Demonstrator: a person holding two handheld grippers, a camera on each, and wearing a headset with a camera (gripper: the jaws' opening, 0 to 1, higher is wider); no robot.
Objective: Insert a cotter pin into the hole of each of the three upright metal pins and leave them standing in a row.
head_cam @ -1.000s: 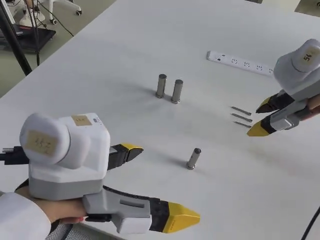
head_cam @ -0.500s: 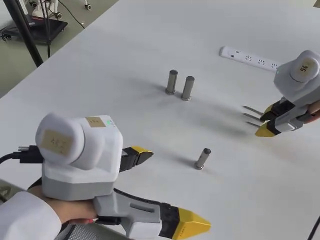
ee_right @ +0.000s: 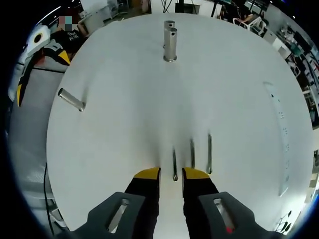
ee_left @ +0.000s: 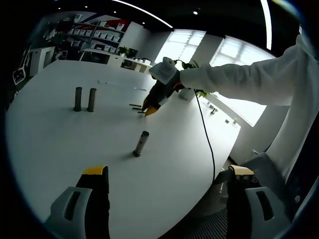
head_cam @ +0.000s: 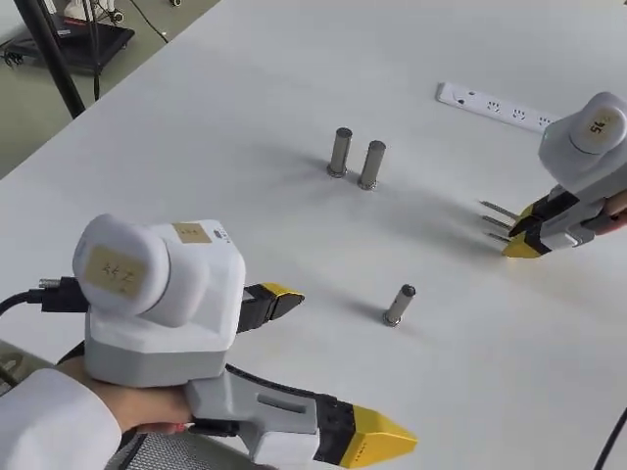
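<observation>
Yellow jaw tips of the right gripper (ee_right: 172,174) are being held low over the big white table (head_cam: 225,117), with only a small gap left between them. The near end of one thin grey metal cotter pin (ee_right: 175,164) is lying in that gap. It is not being pinched, because a bit of white table is being seen on each side of it. A second cotter pin (ee_right: 192,153) and a third cotter pin (ee_right: 209,153) are lying flat just beside it, all three side by side.

Farther out on the table, one short round silver metal pin (head_cam: 340,152) is standing upright, and a second metal pin (head_cam: 371,164) is standing just beside it. A third metal pin (head_cam: 399,305) is being seen by itself, well apart from the pair and nearer the person. It looks to be standing too.

Near the table's front edge, the left gripper (head_cam: 338,364) is being held in a hand, with its jaws spread wide apart. A long white power strip (head_cam: 490,106) is lying beyond the cotter pins.
</observation>
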